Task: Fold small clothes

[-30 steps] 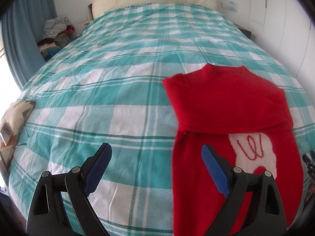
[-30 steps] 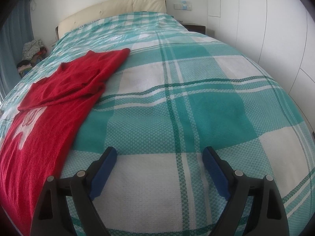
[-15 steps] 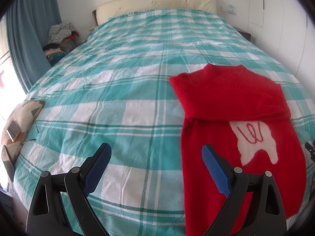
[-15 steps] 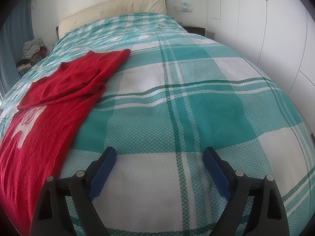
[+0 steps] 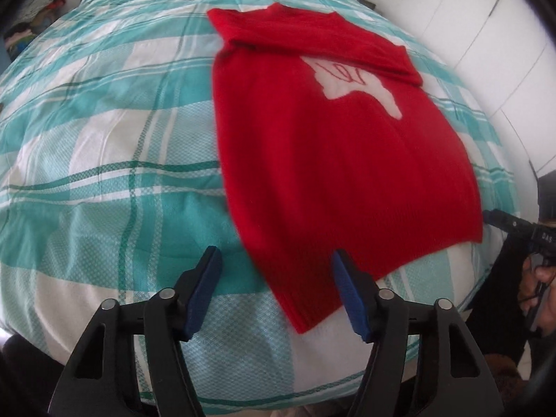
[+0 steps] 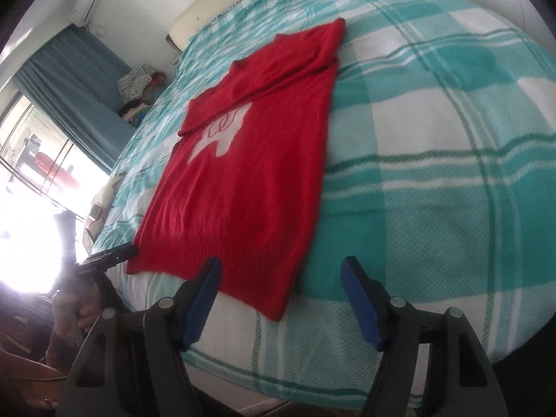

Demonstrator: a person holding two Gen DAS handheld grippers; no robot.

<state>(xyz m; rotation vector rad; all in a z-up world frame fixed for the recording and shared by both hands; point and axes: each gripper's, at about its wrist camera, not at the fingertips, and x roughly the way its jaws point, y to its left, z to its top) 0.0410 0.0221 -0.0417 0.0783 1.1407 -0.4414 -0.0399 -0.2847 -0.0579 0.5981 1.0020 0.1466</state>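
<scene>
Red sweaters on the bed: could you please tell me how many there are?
1. The red sweater lies flat on the checked bedspread near the bed's foot, its hem toward both grippers. A distant clothes pile may hide more.

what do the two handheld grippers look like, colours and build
Both match: the left gripper and the right gripper each have two black plastic arms with triangular cut-outs and round silver pivot pins, ending in jaws lined with blue textured pads. The right gripper seen from the left camera is a black bar with small white lettering, too blurred to read.
</scene>
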